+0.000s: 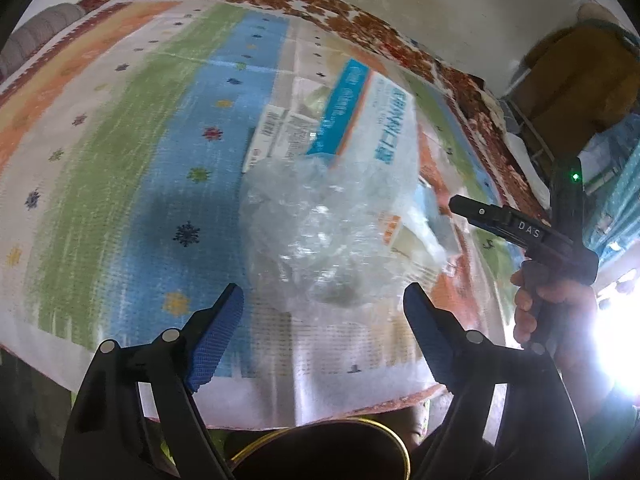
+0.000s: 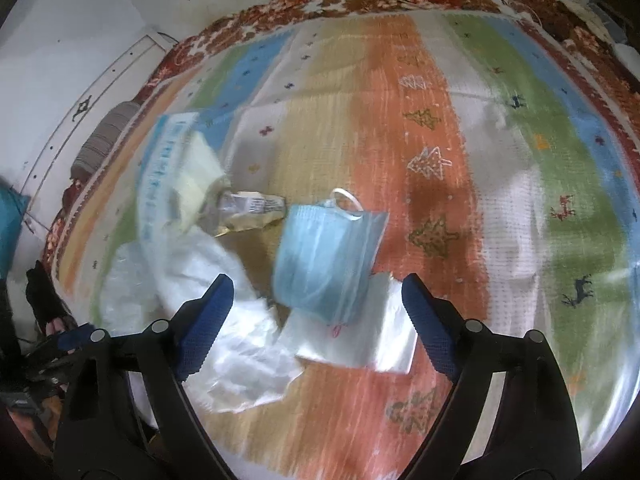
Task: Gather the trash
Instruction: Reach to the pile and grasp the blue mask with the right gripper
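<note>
Trash lies on a striped rug (image 2: pixel 420 80). In the left wrist view my left gripper (image 1: pixel 324 312) is open, with a crumpled clear plastic bag (image 1: pixel 320 232) just ahead between its fingers and a blue-and-white printed package (image 1: pixel 352 120) beyond it. My right gripper (image 1: pixel 472 208) shows at the right of that view. In the right wrist view my right gripper (image 2: pixel 316 304) is open above a blue face mask (image 2: pixel 324 256) lying on a flat clear plastic sleeve (image 2: pixel 360 340). A white plastic bag (image 2: pixel 224 308), a small foil wrapper (image 2: pixel 248 212) and the printed package (image 2: pixel 168 168) lie to the left.
A dark round container with a gold rim (image 1: pixel 328 452) sits below my left gripper at the rug's near edge. A cardboard box (image 1: pixel 580 80) stands at the right by the wall. A grey striped cushion (image 2: pixel 104 136) lies at the rug's left edge.
</note>
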Motion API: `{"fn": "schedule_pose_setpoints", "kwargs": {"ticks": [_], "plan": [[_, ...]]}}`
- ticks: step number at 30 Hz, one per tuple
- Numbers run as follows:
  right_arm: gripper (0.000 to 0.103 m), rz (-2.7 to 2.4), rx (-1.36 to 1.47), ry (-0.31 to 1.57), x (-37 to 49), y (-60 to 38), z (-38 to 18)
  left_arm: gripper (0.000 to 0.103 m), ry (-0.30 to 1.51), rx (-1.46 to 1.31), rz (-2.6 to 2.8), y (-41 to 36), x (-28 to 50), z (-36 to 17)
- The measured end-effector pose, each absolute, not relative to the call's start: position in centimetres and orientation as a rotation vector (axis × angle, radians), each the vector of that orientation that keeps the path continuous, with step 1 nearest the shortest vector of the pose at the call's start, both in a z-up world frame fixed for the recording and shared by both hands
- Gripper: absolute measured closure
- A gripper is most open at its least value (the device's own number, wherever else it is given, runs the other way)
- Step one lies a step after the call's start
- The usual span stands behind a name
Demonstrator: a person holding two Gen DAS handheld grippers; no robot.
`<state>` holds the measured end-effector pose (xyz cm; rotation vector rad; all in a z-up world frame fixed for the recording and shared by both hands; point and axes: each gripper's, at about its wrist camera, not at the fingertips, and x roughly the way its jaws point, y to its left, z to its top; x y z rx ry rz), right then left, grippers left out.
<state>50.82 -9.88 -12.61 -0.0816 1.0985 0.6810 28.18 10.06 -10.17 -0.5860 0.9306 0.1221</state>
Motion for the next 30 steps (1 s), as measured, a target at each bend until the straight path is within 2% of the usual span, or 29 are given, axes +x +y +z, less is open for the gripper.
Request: {"fn": "schedule_pose_setpoints", "kwargs": {"ticks": [7,11,16,20,22,24,27,30], "plan": [[0.030,0.699,-0.043,1.110,53.4,-9.1,-14.4,0.027,0.897,-0.656,0.126,11.4,28.3,-11.2],[0.038,0.688,-0.026,1.117,54.5,-8.9,-15.6,0.029,0.874,-0.688,0.098,11.5,28.7,-11.5],[0.057,0.685,0.038,1.176,55.1,-9.2,-17.3,0.036,0.881,-0.651,0.091,10.7,29.4,-11.8],[0.071,0.715,0.014,1.155,54.4,-8.8,-17.0,0.038,0.872,-0.597,0.098,10.1,29.9,-11.8],[0.083,0.730,0.002,1.145,54.1,-8.6,-16.8,0.047,0.890,-0.572,0.107,9.9,30.3,-12.2],[0.088,0.734,-0.013,1.138,53.9,-8.4,-16.5,0.056,0.906,-0.558,0.112,9.8,30.6,-12.6],[0.091,0.745,-0.045,1.118,53.4,-8.0,-16.1,0.063,0.901,-0.547,0.104,9.8,30.7,-12.5],[0.092,0.745,-0.064,1.102,53.2,-7.8,-15.7,0.066,0.890,-0.539,0.096,9.9,30.5,-12.1]]}}
